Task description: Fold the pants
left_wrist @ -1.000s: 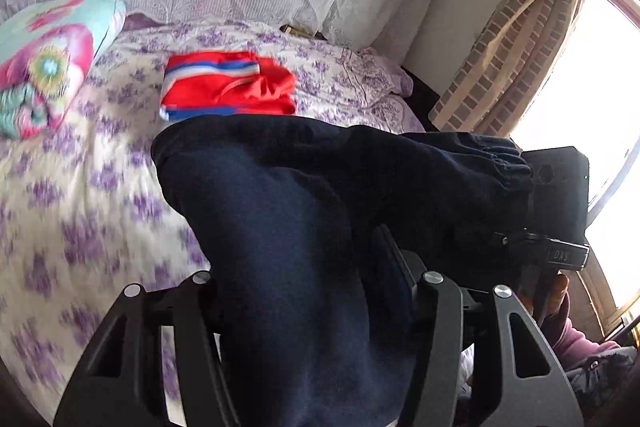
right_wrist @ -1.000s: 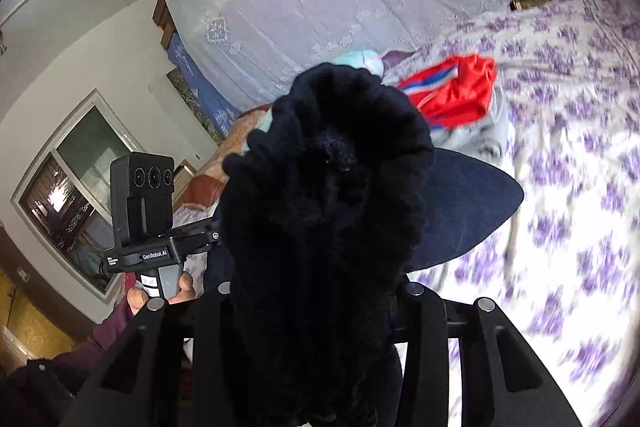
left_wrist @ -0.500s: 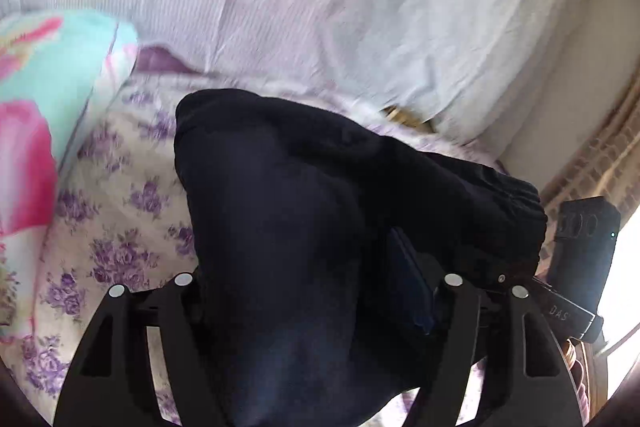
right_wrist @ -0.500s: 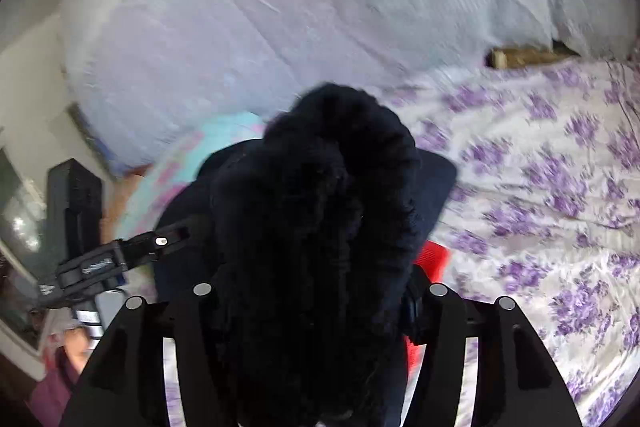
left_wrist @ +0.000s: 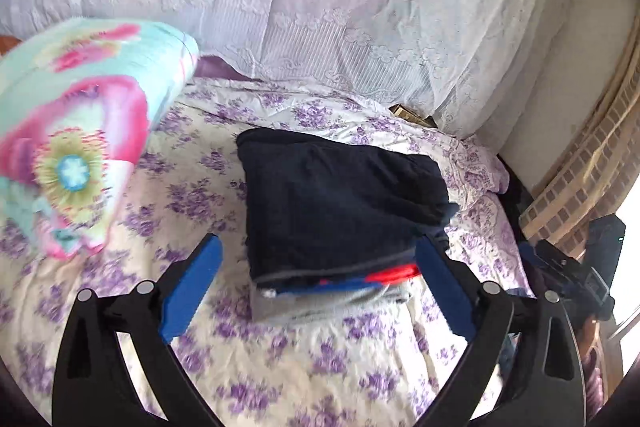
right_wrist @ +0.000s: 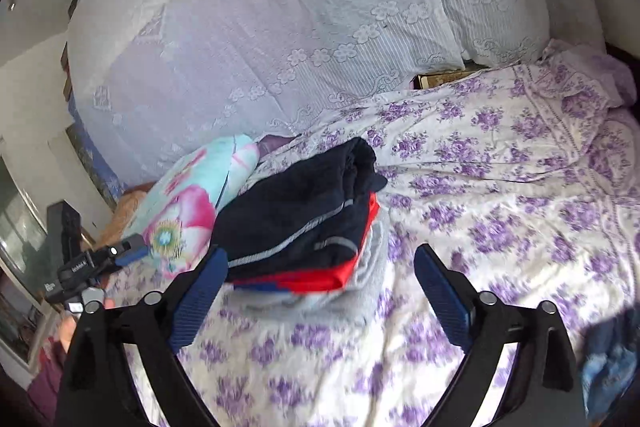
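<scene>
Navy pants [left_wrist: 340,203] hide most of red garment [left_wrist: 394,271].

Taking the stack of folded clothes [left_wrist: 336,227] as the mark: the bed [left_wrist: 304,359] lies bare in front of it, toward both cameras, and well out to its right in the right wrist view; the bright pillow [left_wrist: 76,147] crowds its left side; the lace-covered pillows [left_wrist: 320,7] wall off the space behind it; a small brown box [right_wrist: 444,78] sits beneath them.
</scene>
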{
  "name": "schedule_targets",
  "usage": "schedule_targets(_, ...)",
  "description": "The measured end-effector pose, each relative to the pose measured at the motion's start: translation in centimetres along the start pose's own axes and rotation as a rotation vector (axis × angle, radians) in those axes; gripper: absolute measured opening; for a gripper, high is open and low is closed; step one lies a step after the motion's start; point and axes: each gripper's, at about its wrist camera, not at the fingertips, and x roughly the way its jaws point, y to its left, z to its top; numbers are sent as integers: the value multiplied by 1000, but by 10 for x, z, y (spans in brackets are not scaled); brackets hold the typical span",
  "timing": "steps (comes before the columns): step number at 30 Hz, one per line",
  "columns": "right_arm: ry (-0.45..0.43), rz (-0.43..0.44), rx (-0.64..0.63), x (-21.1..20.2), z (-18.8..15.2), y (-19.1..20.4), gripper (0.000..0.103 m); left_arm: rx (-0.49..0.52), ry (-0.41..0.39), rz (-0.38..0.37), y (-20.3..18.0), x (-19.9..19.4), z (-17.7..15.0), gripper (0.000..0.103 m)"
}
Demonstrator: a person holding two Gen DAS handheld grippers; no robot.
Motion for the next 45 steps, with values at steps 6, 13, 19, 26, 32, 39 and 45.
schedule_targets(6, 35, -38, -158, -109, -127, 73, 99, 102, -22, 126, -56, -108, -120, 98)
schedule_targets(13, -40, -87, -177, -166, -244, 111, 99, 188, -119, 293, -89, -193, -239, 98)
schedule_targets(19, -163, -206, -185, -189, -299, 124, 99, 153, -151, 266, -93, -234, -302, 98)
schedule_targets(26, -134, -229, -180, -185, -319, 116, 99, 231, -152, 373, -100, -232, -325, 98)
schedule_targets(32, -125, -270, -155, -182, -325, 104, 99, 205, -135, 413, -90, -224, -329, 98)
schedule_targets(39, -159, -294, -154, -185, -324, 103, 99, 213, -144, 457, -87, -219, -327, 98)
schedule_targets(45, -195, -334, -194, -189, -325, 111, 99, 215, -127, 475, -84, -214, -326, 98)
